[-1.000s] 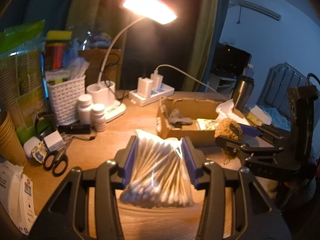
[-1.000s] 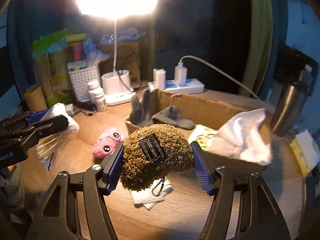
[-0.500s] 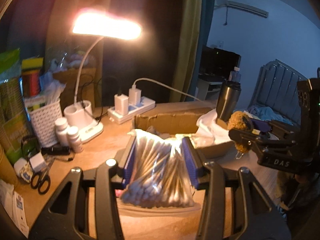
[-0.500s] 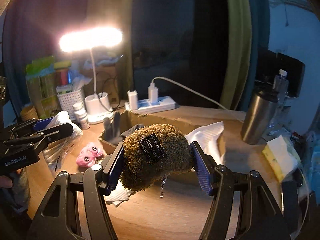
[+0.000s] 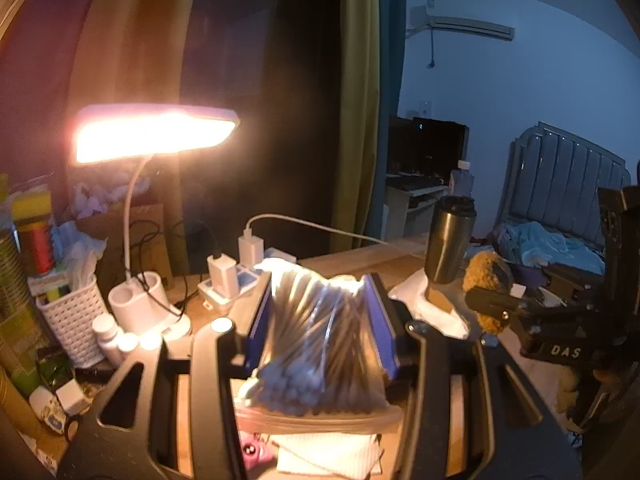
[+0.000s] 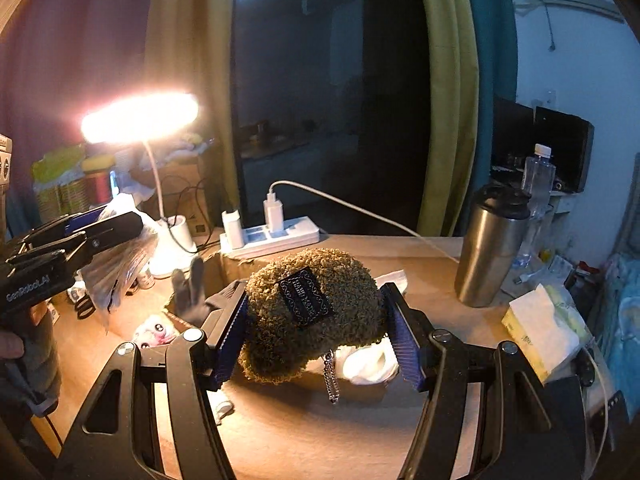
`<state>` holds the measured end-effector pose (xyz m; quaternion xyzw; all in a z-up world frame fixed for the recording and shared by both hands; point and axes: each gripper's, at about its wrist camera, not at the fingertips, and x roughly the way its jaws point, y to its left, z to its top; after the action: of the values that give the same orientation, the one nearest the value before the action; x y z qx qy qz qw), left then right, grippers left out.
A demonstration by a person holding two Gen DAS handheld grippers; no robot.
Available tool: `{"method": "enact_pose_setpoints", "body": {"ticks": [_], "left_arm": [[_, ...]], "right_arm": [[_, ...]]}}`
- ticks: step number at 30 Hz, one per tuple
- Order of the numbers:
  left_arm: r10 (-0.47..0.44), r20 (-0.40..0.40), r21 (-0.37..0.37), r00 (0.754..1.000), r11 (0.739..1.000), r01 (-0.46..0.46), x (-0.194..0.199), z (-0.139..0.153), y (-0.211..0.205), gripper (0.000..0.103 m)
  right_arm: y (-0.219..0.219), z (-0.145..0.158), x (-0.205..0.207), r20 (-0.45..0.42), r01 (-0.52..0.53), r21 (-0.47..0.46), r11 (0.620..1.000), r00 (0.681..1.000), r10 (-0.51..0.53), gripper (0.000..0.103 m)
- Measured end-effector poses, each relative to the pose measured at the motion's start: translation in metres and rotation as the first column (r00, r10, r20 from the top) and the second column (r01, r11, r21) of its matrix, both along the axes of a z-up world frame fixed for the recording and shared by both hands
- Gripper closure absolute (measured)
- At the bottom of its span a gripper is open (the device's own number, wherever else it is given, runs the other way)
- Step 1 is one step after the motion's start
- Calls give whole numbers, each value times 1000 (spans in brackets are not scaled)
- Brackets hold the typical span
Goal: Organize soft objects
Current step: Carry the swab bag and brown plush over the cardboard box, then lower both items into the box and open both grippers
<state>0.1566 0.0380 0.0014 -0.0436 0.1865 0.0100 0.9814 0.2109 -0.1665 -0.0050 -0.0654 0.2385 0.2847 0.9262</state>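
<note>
My left gripper (image 5: 320, 320) is shut on a clear bag of cotton swabs (image 5: 324, 344), held above the desk. My right gripper (image 6: 316, 320) is shut on a brown fuzzy plush pouch (image 6: 308, 316) with a black label and a dangling chain; it also shows in the left wrist view (image 5: 486, 276). The left gripper with its bag shows at the left of the right wrist view (image 6: 116, 236). A cardboard box (image 6: 240, 264) lies below with a grey glove (image 6: 192, 292) and white cloth (image 6: 368, 360) in it. A pink plush (image 6: 154, 330) lies by the box.
A lit desk lamp (image 5: 152, 136), power strip (image 6: 272, 236), white basket (image 5: 74, 320), pill bottles (image 5: 106, 334) and scissors (image 6: 82, 306) crowd the left. A steel tumbler (image 6: 490, 248) and tissue pack (image 6: 540, 328) stand right. A folded white cloth (image 5: 328, 456) lies under the left gripper.
Both grippers have risen and tilted up, each still holding its object. The desk and box have dropped lower in both views, and the wall and curtains fill more of the frame.
</note>
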Motion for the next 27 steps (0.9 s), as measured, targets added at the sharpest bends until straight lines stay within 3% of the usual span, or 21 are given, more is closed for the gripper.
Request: {"method": "enact_pose_setpoints", "body": {"ticks": [11,21,27], "left_arm": [[15,40,-16,999,1000,-14,37,-9,2,57],[24,-37,-14,999,1000,-24,78,-44,0,57],[15,-104,-17,994,1000,-17,100,-62,-5,51]], "right_arm": [[-5,-6,30,-4,31,12,999,1000,-31,36],[2,-28,60,-40,23,-20,1000,999,-24,36],[2,-40,74,-44,34,-25,999,998,-36,36]]}}
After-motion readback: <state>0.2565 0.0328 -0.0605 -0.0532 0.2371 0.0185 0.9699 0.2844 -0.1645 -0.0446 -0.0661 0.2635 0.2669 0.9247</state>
